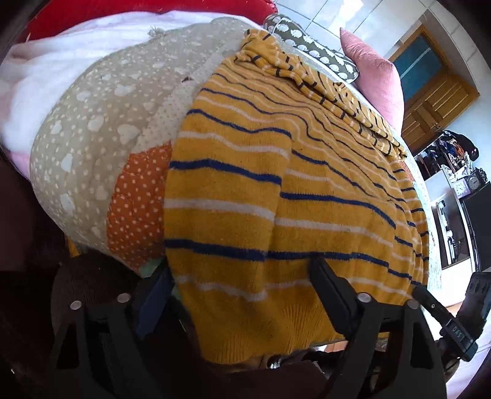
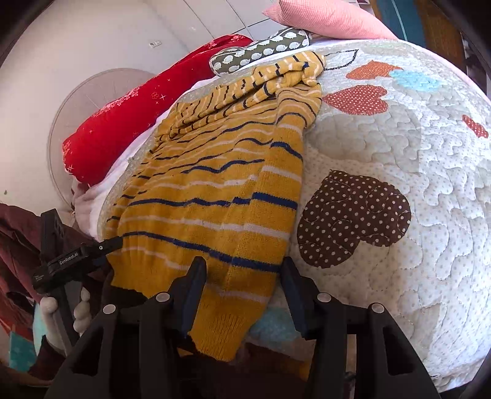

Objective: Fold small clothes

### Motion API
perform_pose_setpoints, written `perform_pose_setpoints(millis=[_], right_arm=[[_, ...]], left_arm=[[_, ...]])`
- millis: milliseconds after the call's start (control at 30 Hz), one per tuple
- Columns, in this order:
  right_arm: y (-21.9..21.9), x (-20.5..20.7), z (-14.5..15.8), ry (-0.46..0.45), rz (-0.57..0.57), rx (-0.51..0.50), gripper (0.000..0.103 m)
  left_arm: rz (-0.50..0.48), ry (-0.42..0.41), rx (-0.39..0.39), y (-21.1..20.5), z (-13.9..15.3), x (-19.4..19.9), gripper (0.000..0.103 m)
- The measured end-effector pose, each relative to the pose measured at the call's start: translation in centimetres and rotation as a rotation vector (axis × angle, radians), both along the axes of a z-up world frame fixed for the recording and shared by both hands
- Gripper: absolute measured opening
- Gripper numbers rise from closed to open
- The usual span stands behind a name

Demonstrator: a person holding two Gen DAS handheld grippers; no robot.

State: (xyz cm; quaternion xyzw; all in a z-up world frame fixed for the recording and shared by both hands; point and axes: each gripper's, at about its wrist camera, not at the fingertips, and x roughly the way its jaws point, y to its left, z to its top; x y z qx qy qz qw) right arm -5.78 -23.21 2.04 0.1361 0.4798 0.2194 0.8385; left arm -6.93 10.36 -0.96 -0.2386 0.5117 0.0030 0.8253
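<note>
A small mustard-yellow knit sweater [image 1: 276, 184] with navy and white stripes lies on a quilted bed cover; it also shows in the right wrist view [image 2: 214, 196]. Its far end is bunched into a crumpled fold [image 2: 285, 73]. My left gripper [image 1: 239, 282] is open, its jaws straddling the near hem at the sweater's left side. My right gripper [image 2: 242, 276] is open, its jaws straddling the hem at the sweater's right edge. The left gripper [image 2: 92, 251] shows in the right wrist view at the hem's left corner; the right gripper [image 1: 442, 316] shows in the left wrist view.
The quilt [image 2: 399, 184] has heart patches and covers the bed. A pink pillow [image 2: 331, 18], a patterned cushion [image 2: 260, 49] and a red blanket [image 2: 147, 107] lie at the far side. White bedding [image 1: 61, 67] lies left. A wooden door [image 1: 435, 101] and shelves [image 1: 460, 184] stand to the right.
</note>
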Motion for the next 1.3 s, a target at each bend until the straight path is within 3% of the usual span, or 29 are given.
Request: perform_pose_setpoints(millis=[33,67,100,167,233,333,467,733,867,967,1067,1300], right_arm=[[0.1,0.1,0.2,-0.006,-0.002,-0.024,0.041],[0.3,0.3,0.2,-0.002,0.013,-0.036,0.016],[0.2,0.7,0.3,0.018,0.031,-0.012,0.011],[-0.8,1.1,0.8,0.042,0.02,0.06,0.01],[-1.6,1.1,1.3,0.044,0.02,0.109,0.009],[-2.7,0.5,2.0,0.041,0.019,0.138,0.009],[-4.2,-1.1,2.1,0.054,0.013,0.138,0.008],[-7.7,-6.5,1.1,0.117,0.019,0.187,0.009],[-8.5,-7.6,1.4,0.108,-0.005,0.205,0.009],[-8.0,-6.0,2.4,0.082,0.002,0.193,0.009],[-6.5,-3.3,4.2,0.034,0.04,0.177,0.009],[-3.7,5.8,7.9,-0.051,0.045,0.178,0.009]], left_arm=[[0.008,0.011,0.003,0.1,0.2,-0.1,0.063],[0.01,0.018,0.006,0.2,0.4,-0.3,0.048],[0.015,0.025,0.002,0.5,0.7,-0.6,0.041],[0.016,0.021,-0.041,1.4,1.2,-1.3,0.009],[0.01,0.001,-0.089,1.7,2.0,-2.0,0.009],[-0.016,-0.03,-0.039,0.4,3.7,-2.8,0.009],[-0.062,-0.052,-0.029,-1.8,5.1,-4.2,0.009],[-0.122,-0.019,-0.082,-3.7,5.1,-8.4,0.009],[-0.105,-0.014,-0.137,-3.1,5.0,-9.0,0.009],[-0.083,-0.056,-0.161,-2.0,6.2,-7.7,0.009],[-0.075,-0.129,-0.134,-1.7,8.4,-5.6,0.009],[-0.031,-0.228,-0.091,-0.8,11.2,2.6,0.009]])
